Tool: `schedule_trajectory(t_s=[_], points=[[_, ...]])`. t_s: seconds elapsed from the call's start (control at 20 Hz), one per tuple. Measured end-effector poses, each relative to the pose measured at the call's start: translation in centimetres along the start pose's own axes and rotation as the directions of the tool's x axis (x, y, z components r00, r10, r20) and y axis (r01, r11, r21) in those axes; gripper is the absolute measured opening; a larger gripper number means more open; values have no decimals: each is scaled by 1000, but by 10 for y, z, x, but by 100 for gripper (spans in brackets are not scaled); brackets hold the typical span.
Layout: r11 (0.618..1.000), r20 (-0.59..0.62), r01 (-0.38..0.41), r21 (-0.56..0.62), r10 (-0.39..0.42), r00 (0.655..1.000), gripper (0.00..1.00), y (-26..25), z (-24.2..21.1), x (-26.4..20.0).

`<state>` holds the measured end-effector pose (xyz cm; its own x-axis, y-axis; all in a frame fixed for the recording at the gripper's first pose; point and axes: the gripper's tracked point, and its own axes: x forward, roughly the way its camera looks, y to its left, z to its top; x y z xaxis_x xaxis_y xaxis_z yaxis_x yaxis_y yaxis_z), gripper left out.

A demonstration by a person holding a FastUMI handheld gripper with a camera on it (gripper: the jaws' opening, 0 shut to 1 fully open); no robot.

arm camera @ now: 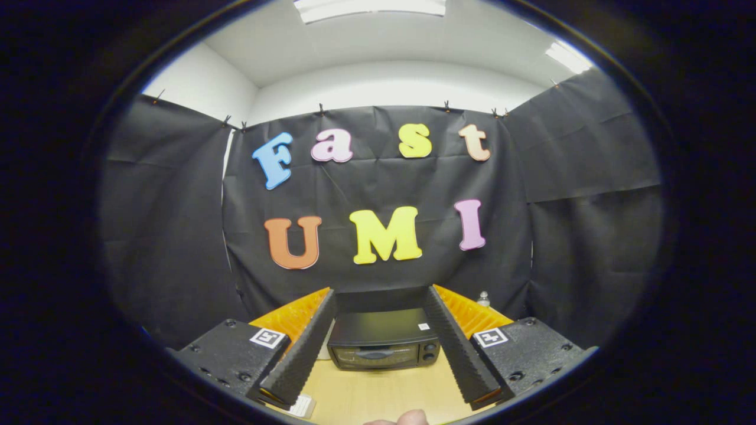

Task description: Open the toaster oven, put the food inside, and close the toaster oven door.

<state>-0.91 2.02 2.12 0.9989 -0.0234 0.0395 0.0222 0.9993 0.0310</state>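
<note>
- We find no readable text, brand or number on the toaster oven (384, 339), which stands beyond the open fingers of the gripper (378, 327), seen in the gap between them.
- A small white sticker (423, 326) sits on the oven's top near the right finger; its print is too small for us to read.
- Each finger base carries a square black-and-white marker: one (269, 337) on the left, one (491, 337) on the right. These are coded patterns, not letters.
- The oven's front panel shows faint markings that we cannot make out.
</note>
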Motion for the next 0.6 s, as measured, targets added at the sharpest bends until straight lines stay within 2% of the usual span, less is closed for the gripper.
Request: schedule_trajectory(t_s=[0.6], points=[[1000, -18, -20, 14, 20, 1000, 100, 3, -3, -1]])
